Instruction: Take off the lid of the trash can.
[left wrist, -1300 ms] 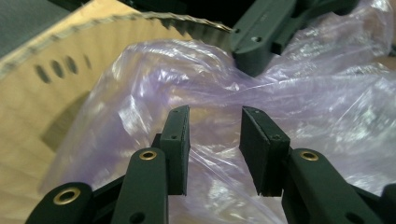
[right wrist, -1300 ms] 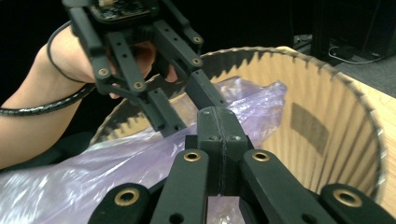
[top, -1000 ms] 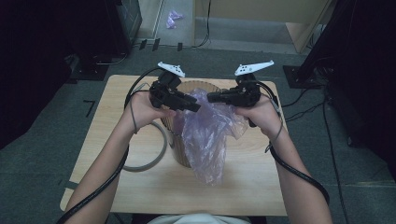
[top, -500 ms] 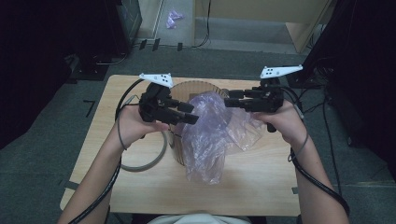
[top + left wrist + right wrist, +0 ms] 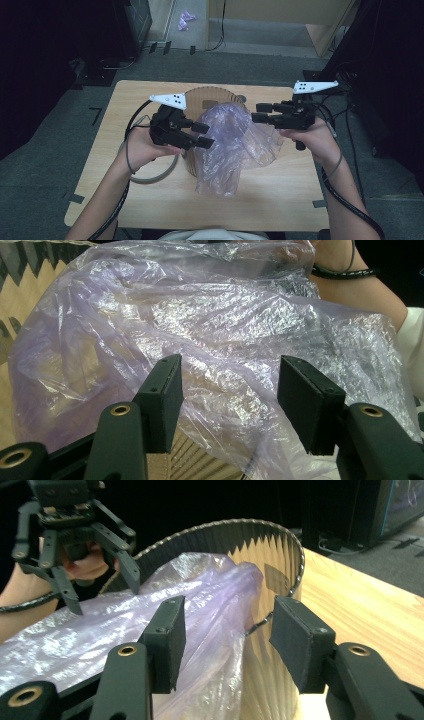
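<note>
Your left gripper (image 5: pixel 202 135) sits left of centre in the high view, pointing right at the purple plastic bag (image 5: pixel 235 145), and its jaws have just been opening. In the left gripper view (image 5: pixel 227 390) they stand apart with crinkled film lying in the gap between them, but the pads don't press on it, so nothing is gripped there.

Over at the right of the high view, your right gripper (image 5: pixel 260 112) points left toward the bag's top. Its jaws have just been opening too. In the right gripper view (image 5: pixel 225 635) the left pad sits just beside the bag's film (image 5: pixel 150 630), while the right pad hangs off the outer side of the bin's wall. I can't quite tell whether that left pad brushes the plastic; it doesn't look clamped.

The bag itself sits in the mouth of the round cardboard bin (image 5: pixel 210 95), centre frame in the high view, bulging above the rim and spilling down the near side and out to the right onto the counter (image 5: pixel 150 200). The bin's corrugated wall and wavy rim (image 5: pixel 280 545) show well in the right gripper view, upper middle, with your other hand and its gripper at upper left. A grey cable (image 5: pixel 150 177) loops on the counter left of the bin.
</note>
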A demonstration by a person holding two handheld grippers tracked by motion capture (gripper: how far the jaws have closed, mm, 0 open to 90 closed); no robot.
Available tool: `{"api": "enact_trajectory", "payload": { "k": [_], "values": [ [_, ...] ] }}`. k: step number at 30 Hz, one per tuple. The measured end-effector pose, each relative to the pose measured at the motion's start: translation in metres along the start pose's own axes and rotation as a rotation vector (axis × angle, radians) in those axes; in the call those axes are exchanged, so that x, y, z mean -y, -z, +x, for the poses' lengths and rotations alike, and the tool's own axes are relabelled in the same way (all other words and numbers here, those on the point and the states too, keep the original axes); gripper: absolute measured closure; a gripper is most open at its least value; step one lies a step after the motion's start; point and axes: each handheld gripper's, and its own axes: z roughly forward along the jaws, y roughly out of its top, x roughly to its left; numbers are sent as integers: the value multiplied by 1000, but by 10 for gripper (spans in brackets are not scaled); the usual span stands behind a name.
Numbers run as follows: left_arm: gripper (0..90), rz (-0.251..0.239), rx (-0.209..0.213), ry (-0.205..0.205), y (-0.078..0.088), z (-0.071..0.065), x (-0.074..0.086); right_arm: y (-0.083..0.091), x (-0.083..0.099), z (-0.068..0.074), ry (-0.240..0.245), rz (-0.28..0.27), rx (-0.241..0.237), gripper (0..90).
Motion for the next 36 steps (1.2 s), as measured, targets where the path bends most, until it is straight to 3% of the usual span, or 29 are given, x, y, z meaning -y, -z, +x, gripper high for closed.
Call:
{"api": "enact_trajectory", "payload": {
  "k": [5,9,14,18,22,25,28,31,36],
  "values": [
    [471,17,-24,-39,-1,-5,1,6,-5,2,23,-14,-2,492],
    [441,-4,-25,-8,8,-8,3,18,-9,2,28,-29,7,527],
    [405,2,-24,-19,7,-13,8,32,-18,11,55,-40,-23,595],
    [408,24,-34,-16,-3,-11,13,21,-17,24,95,-9,-82,579],
    [496,34,-34,-8,-8,-9,15,2,-8,30,141,47,-106,543],
    [603,28,-10,-24,-6,-11,14,-7,-4,31,145,72,-117,541],
    [678,26,4,-11,-1,-11,12,-14,-2,32,155,87,-134,538],
    [735,-15,47,24,9,-8,12,-17,0,35,178,97,-144,530],
    [781,-53,28,44,25,-1,7,-16,0,36,191,89,-152,517]
  ]
}}
